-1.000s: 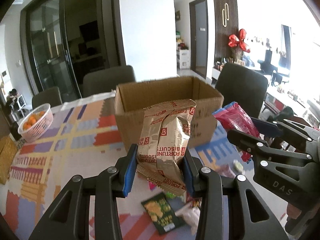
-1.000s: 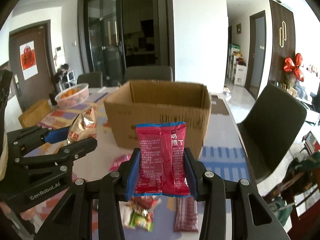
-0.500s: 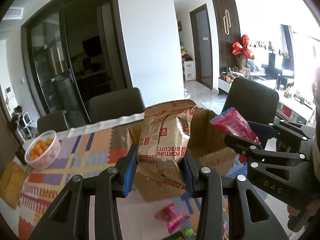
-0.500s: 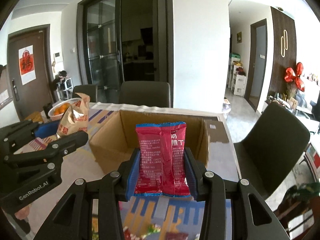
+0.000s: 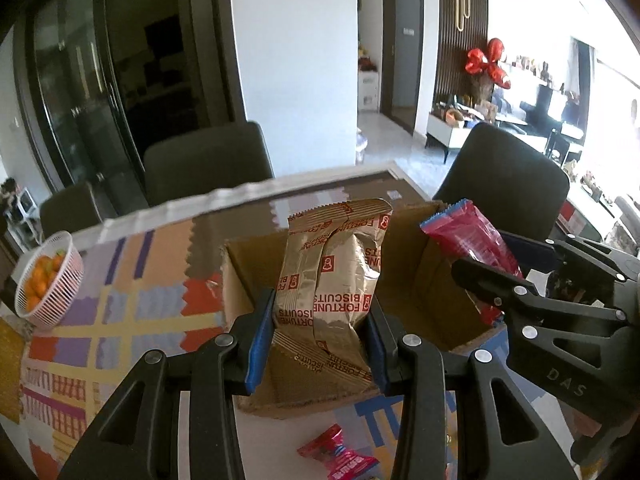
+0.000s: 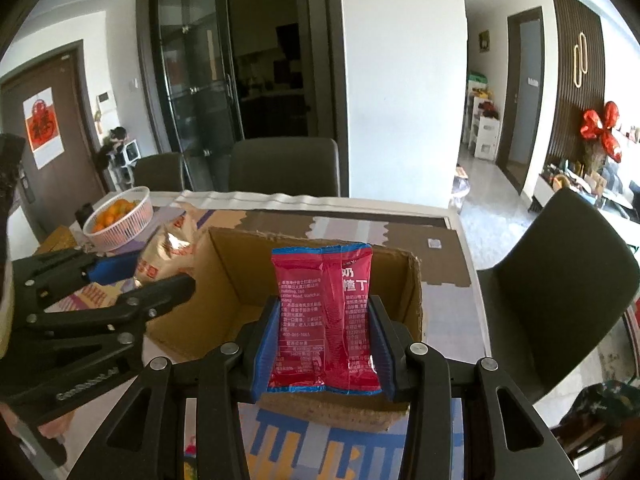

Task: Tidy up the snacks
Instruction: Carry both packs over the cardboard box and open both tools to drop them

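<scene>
From my left wrist camera, my left gripper (image 5: 318,344) is clamped on the gold Fortune Biscuits bag (image 5: 330,276), held upright over the open cardboard box (image 5: 248,276). Nothing stands between the bag and the box opening. At 3 o'clock my right gripper (image 5: 496,276) reaches in with the red snack packet (image 5: 468,236), just beside the box's right wall. A white basket of oranges (image 5: 48,280) sits at 9 o'clock on the patterned table mat (image 5: 120,300), and a small red wrapped candy (image 5: 340,456) lies at 6 o'clock below the box. Dark chairs (image 5: 208,164) stand at 12 o'clock behind the table.

From my right wrist camera, the right gripper (image 6: 322,344) is closed on the red snack packet (image 6: 324,316), upright above the box (image 6: 412,304) near its right wall. The left gripper (image 6: 132,276) comes in at 9 o'clock with the gold bag (image 6: 168,252) over the box's left edge. The basket (image 6: 120,220) sits at 10 o'clock.

Compared with half a second ago, both views now look down into the box interior rather than across its front wall, and both packets sit lower against the opening. A second ago the box was well ahead of both grippers.
</scene>
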Tool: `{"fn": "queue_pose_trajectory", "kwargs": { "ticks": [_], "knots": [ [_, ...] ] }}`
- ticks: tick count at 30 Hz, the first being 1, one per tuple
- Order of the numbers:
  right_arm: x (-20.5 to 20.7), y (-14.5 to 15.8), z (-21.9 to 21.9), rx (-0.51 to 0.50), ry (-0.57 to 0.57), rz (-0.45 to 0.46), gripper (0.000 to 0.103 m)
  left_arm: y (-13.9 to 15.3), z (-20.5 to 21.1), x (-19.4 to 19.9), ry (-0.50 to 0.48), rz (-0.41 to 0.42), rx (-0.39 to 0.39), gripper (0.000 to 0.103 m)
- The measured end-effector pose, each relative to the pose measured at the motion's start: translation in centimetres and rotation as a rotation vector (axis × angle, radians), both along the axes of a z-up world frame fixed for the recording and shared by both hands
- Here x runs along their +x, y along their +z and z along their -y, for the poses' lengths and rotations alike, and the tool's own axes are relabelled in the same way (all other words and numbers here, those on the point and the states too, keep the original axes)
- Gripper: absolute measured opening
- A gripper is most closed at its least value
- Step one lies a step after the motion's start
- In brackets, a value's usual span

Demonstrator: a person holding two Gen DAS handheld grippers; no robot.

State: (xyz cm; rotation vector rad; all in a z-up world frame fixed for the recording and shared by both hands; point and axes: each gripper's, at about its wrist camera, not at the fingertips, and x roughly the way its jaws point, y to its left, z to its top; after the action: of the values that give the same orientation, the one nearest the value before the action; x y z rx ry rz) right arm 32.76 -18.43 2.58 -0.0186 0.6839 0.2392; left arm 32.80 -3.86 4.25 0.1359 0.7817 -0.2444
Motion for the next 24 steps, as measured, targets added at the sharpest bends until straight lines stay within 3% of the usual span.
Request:
{"fn": "queue_pose_trajectory", "kwargs": {
  "ticks": [2, 4, 6, 9, 24],
  "knots": [
    [0.8, -0.2, 0.1, 0.005, -0.001, -0.020, 0.043, -0.4, 0.0, 0.6, 0.004, -0.020, -0.004, 0.044],
    [1.5, -0.4, 0.1, 0.003, -0.009, -0.029, 0.043, -0.6, 0.0, 0.9, 0.017, -0.026, 0.004, 0.058],
    [1.8, -0.5, 0.2, -0.006, -0.021, -0.031, 0.053, -0.6, -0.4, 0.7, 0.042, -0.013, 0.011, 0.066],
    [1.4, -0.5, 0.4, -0.018, -0.045, -0.022, 0.061, -0.3, -0.9, -0.3, 0.056, -0.010, -0.006, 0.070],
    [-6.1, 2.1, 2.1, -0.052, -0.075, 0.104, 0.065, 2.3, 0.1, -8.1, 0.015, 0.090, -0.034, 0.079]
  ]
}}
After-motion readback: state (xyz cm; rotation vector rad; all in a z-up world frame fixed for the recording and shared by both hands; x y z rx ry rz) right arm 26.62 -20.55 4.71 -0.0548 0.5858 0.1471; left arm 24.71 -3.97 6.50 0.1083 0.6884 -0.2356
